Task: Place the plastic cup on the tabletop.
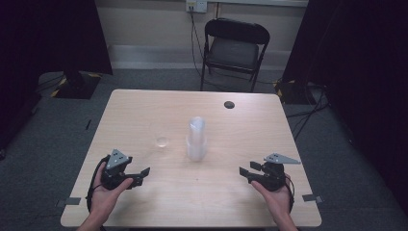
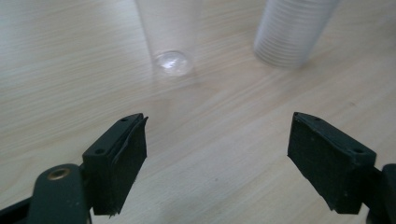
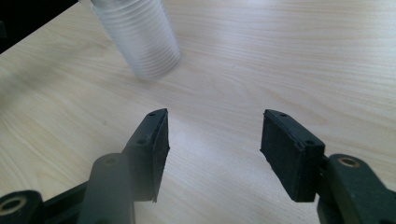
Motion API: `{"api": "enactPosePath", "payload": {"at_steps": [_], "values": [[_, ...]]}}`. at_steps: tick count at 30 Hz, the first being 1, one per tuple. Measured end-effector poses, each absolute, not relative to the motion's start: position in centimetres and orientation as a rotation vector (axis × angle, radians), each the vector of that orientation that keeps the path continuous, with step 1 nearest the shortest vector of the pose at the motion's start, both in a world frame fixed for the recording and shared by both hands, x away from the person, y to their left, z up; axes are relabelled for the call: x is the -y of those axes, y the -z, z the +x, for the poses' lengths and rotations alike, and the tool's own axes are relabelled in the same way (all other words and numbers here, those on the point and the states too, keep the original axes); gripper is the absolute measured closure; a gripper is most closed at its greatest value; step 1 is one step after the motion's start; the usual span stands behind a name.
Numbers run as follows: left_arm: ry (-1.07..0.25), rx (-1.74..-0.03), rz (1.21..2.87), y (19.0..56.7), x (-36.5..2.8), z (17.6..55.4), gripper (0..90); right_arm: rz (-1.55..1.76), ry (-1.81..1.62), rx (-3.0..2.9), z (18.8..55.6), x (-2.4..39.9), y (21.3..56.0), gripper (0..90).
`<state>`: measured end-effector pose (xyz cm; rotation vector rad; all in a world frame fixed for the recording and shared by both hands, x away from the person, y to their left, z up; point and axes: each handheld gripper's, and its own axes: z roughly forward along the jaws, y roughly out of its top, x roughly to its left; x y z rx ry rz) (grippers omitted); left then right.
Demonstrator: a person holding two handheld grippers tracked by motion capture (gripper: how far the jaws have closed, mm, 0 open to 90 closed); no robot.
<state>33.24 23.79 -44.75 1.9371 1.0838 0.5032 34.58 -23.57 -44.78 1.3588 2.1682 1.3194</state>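
Grippers sit low at the near edge of the counter (image 1: 144, 103), one in each of our hands. We hold the left gripper (image 1: 139, 176) with its jaws spread wide and nothing between them; in the left gripper view its two black pads (image 2: 122, 158) stand far apart over bare wood. We hold the right gripper (image 1: 244, 173) with its jaws wide too and empty, its pads (image 3: 154, 149) parted over the wood grain in the right gripper view.

Ahead of the left gripper, a little toward its left jaw, stands a single clear cup (image 2: 170, 37), upright on the counter, its round base catching the light. From above we see that same cup (image 1: 162, 141) just beyond the left gripper and apart from it. Ahead of the left gripper's right jaw rises the stack of clear cups (image 2: 292, 30), ribbed by the many nested rims. The stack (image 1: 196, 139) stands between our two grippers and farther out than both, close beside the single cup but not touching it. From the right gripper the stack (image 3: 137, 39) lies ahead and off to its left jaw's side, well clear of the pads. Neither gripper touches a cup.
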Motion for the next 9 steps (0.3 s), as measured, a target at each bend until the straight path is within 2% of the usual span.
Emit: {"api": "enactPosePath", "payload": {"at_steps": [4, 9], "values": [[-0.508, -1.039, 1.961, 44.92, -23.85, 33.12, 21.5, 1.357, -1.304, -2.171, 34.51, 23.57, 44.97, 39.7], [-0.483, -1.021, 1.992, 45.66, -24.34, 32.75, 21.5, 1.393, -1.257, -2.131, 34.85, 23.88, 45.38, 30.6]]}}
